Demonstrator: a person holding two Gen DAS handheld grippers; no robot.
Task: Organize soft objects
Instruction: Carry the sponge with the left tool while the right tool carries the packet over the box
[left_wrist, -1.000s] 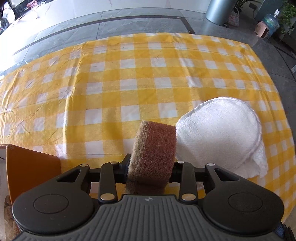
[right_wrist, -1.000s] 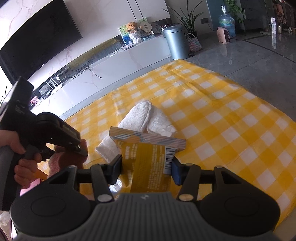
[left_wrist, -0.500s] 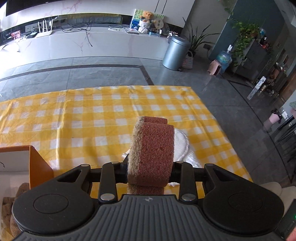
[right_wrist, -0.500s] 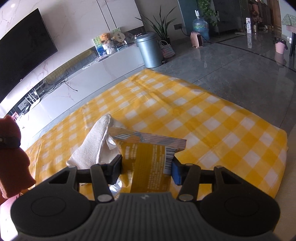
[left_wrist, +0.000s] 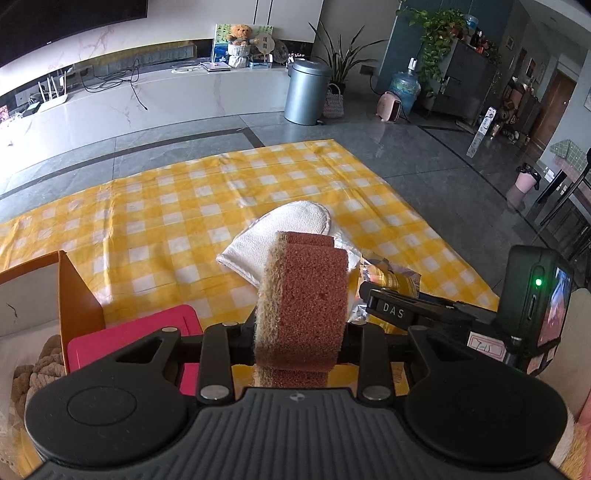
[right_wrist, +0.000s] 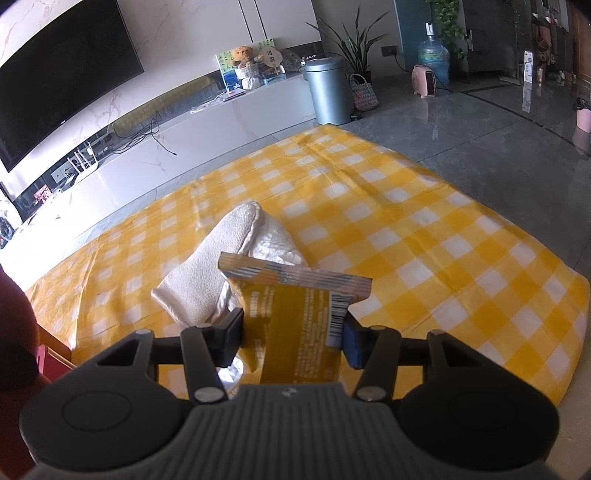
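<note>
Now my left hand-held gripper (left_wrist: 301, 338) clamps a sponge (left_wrist: 304, 295), reddish-brown with a tan scrub layer on its left face, standing upright between the jaws and held above the yellow checked cloth (left_wrist: 177, 206). Down at the near left sits an orange box (left_wrist: 79, 295) with a pink lid (left_wrist: 136, 334) just right of it, and something knitted and beige (left_wrist: 33, 373) lies inside the box.

Beyond the sponge, a white mitt (left_wrist: 280, 229) lies flat on the cloth. To the right of the sponge, my right hand-held gripper (right_wrist: 293, 332) is closed on a yellow packet (right_wrist: 291, 325) with a barcode on its right edge; the packet's sealed top sticks out past the pads. From the right wrist, the mitt (right_wrist: 218, 266) lies just beyond the packet, running away to the far left, with crumpled white material (right_wrist: 273, 240) against its right side.
</note>
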